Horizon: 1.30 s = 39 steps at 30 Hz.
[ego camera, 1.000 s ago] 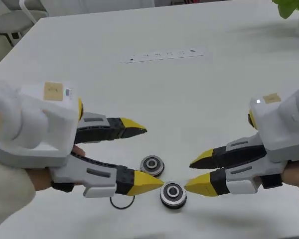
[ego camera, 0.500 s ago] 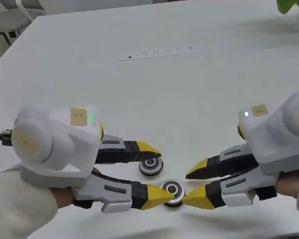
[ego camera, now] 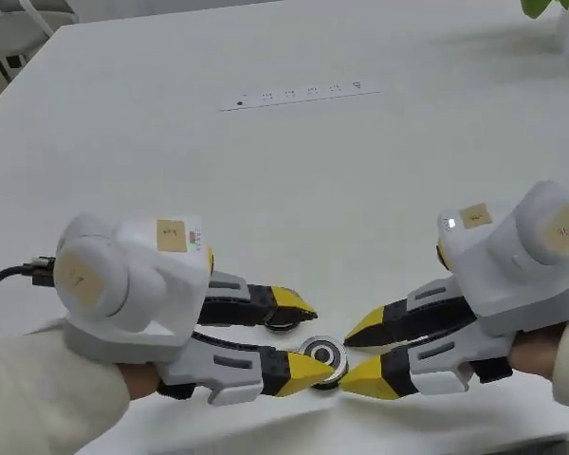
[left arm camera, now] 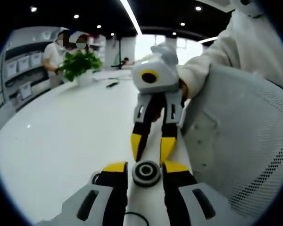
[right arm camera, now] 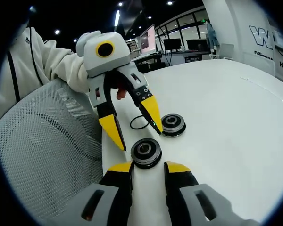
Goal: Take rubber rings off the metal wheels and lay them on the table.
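White table point(ego camera: 171, 142), contents listed left to right

1. Black cable point(ego camera: 5, 278): leads off the left edge from the back of the left gripper's body.
2. Left gripper point(ego camera: 315, 339): held by a cream sleeve point(ego camera: 38, 398) and pointing right. The jaws are apart. In the left gripper view the near wheel sits in the gap between the yellow tips; whether either tip touches it cannot be told.
3. Rubber ring point(right arm camera: 139, 128): thin, black and loose, lying flat on the table. In the right gripper view it lies under the left gripper's spread jaws, near the far wheel.
4. Far wheel point(right arm camera: 172, 125): metal with a dark outer band, lying flat, just beyond one left jaw tip. In the head view that jaw largely hides it.
5. Pale strip point(ego camera: 299, 95): long, with small dark marks, well apart from the work towards the far side of the table.
6. Near wheel point(ego camera: 324, 355): metal with a dark outer band, lying flat close to the front edge, between the tips of both grippers.
7. Right gripper point(ego camera: 349, 358): pointing left with its jaws apart, the tips just short of the near wheel and facing the left gripper's tips.
8. Green plant point(ego camera: 550, 8): far right corner
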Each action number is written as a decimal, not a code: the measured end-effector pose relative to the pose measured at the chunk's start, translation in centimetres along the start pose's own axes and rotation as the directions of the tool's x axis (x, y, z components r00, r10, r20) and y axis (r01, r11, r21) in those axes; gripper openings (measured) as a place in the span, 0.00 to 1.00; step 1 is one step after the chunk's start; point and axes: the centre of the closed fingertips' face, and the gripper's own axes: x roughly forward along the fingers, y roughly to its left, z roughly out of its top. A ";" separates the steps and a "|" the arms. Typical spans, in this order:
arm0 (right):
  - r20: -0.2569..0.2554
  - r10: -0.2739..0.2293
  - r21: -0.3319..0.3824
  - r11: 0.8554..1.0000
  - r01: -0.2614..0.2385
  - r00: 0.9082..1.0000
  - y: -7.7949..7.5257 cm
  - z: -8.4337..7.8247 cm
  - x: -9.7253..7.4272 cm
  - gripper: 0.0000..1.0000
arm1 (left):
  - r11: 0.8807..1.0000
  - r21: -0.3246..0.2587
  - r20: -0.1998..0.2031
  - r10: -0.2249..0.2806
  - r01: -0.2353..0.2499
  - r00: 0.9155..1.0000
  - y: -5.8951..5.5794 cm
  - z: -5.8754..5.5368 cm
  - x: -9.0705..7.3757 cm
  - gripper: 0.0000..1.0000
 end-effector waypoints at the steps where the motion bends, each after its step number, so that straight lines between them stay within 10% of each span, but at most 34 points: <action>1: -0.001 -0.002 -0.003 1.000 0.002 1.000 0.0 0.0 0.0 0.22 | 1.000 0.002 -0.006 -0.001 0.001 1.000 -0.1 -0.2 0.1 0.29; 18: -0.006 -0.003 -0.037 0.999 0.003 1.000 0.1 0.0 0.2 0.20 | 0.998 0.058 -0.054 0.014 -0.011 0.998 -0.1 -1.5 0.5 0.15; 39: -0.027 -0.019 -0.111 0.994 0.016 0.999 -0.2 -0.4 0.0 0.02 | 0.999 0.051 -0.011 0.010 -0.010 1.000 -0.1 -1.3 0.7 0.14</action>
